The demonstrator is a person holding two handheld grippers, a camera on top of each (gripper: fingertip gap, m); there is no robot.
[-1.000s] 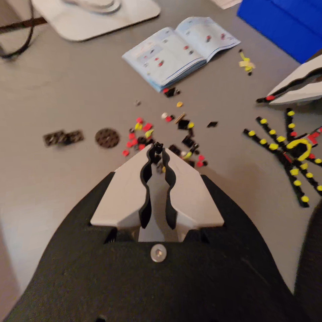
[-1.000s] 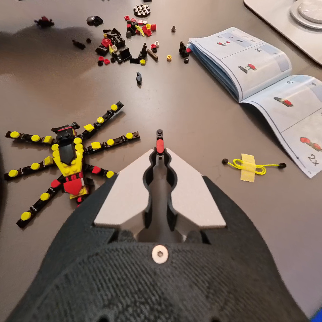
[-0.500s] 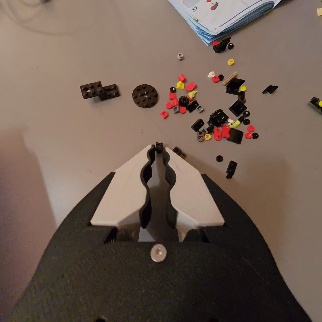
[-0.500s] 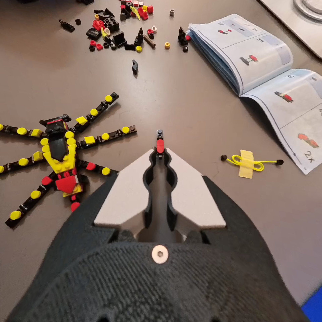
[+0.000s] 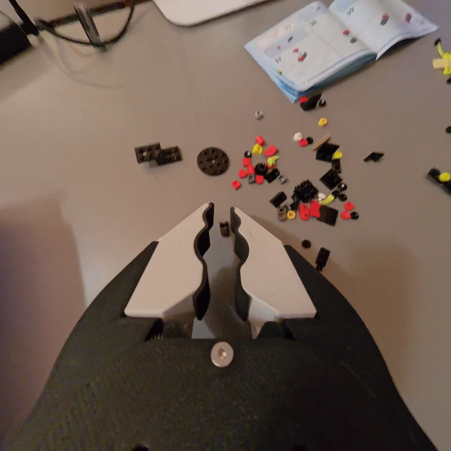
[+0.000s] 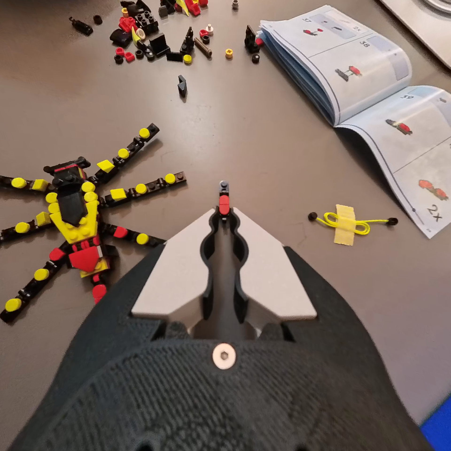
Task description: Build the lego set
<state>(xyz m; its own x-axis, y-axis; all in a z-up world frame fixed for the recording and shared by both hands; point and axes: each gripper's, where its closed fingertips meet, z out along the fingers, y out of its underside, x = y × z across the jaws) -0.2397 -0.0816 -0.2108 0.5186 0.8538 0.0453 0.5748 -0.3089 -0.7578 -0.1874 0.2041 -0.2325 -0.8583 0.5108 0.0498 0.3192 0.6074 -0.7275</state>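
Note:
My left gripper (image 5: 221,208) is open; a tiny black piece (image 5: 224,229) sits free between its fingers, below the tips. Loose red, black and yellow pieces (image 5: 302,195) lie ahead to its right. A black round plate (image 5: 213,161) and a black joined-plate piece (image 5: 158,153) lie ahead. My right gripper (image 6: 223,210) is shut on a small red and black assembly (image 6: 223,201) that sticks out past the tips. The built black, yellow and red spider (image 6: 73,214) lies on the table to its left.
The open instruction booklet (image 6: 353,73) lies at the right, and shows far right in the left wrist view (image 5: 329,44). A yellow string with tape (image 6: 346,223) lies right of my right gripper. A lone black piece (image 6: 181,85) and loose pieces (image 6: 156,36) lie ahead. Cables (image 5: 92,36) run far left. One gripper's finger ends stand about 30 cm off the other's. The black round plate (image 5: 213,161) is closer to my left gripper, around 6 cm from its tips; the right tips are 30 cm off.
My left gripper has opened and let go of the tiny black piece it held, and its view has tilted up. My right gripper still holds the red and black assembly and has barely moved.

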